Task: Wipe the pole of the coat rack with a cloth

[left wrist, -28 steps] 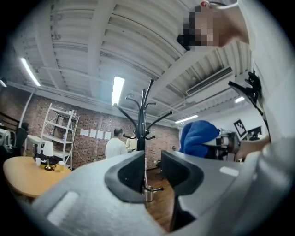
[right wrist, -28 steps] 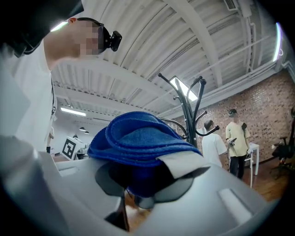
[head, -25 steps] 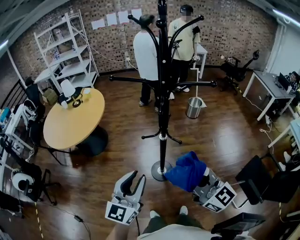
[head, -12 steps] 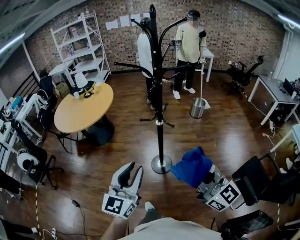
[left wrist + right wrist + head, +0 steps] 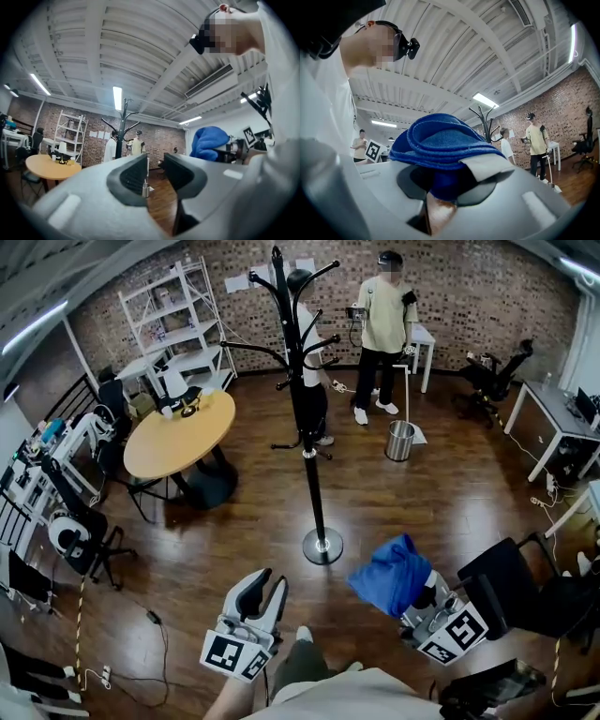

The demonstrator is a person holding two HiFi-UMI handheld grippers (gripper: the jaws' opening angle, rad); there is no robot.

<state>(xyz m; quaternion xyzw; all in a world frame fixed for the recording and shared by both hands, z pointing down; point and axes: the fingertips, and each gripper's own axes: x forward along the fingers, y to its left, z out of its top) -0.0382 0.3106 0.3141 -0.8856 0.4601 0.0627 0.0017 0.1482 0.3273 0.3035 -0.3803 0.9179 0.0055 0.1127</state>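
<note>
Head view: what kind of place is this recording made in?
Likely an office-like lab or studio: a brick wall, white shelving, a round wooden table and an office chair.

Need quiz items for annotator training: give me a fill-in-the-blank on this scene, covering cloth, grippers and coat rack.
1. The cloth clamped in the right gripper is ____.
2. The left gripper has its jaws apart with ____ between them.
3. In the head view, the round table stands to the ____ of the coat rack.
Missing words: blue; nothing; left.
</note>
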